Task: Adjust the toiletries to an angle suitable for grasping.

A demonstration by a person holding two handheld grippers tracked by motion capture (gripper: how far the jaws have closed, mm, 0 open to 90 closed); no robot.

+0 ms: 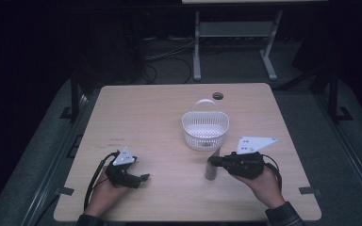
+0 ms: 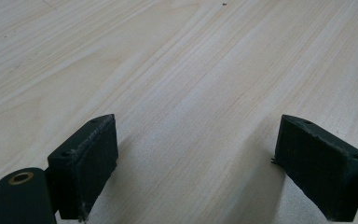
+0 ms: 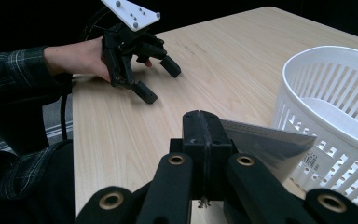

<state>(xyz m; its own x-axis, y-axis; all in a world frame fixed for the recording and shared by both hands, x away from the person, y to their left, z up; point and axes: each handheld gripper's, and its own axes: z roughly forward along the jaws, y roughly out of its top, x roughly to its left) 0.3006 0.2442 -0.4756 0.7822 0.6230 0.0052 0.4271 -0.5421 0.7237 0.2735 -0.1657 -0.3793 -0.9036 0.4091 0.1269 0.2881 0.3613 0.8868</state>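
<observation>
1. Hidden or unclear: the right gripper (image 1: 215,161) meets a small grey upright object (image 1: 211,170) at its jaw end in the high view. The object is dim there, and its top disappears under the jaws.
2. In the right gripper view the jaws are pressed together with no gap visible. A thin grey sheet-like edge, the packet (image 3: 270,145), runs out from between them toward the basket. Whether this is the same item as the grey upright object cannot be told for certain. Its near end is covered by the jaws.
3. Print on the packet's lower corner is too small to read.
4. Basket (image 1: 205,128): white plastic, slotted walls, oval, with an upright loop handle at its far side. It stands on the worktop (image 1: 151,113) near the centre, just beyond the right gripper. In the right gripper view its right side is cut off by the frame edge. The interior looks bare in the high view.
5. Left gripper (image 1: 141,179): rests low at the near left of the worktop, well apart from the basket. Its jaws stand wide with bare wood between them, as the left gripper view shows.
6. Left hand (image 3: 81,58): grips the left gripper from behind, and a dark plaid sleeve (image 3: 9,70) covers the forearm.
7. Right hand (image 1: 263,181): holds the right gripper at the near right. The cuff is cut off at the frame bottom.
8. Surroundings: the floor beyond the worktop is dark, with cables (image 1: 169,56) and a white frame's legs (image 1: 197,52) faintly visible.
</observation>
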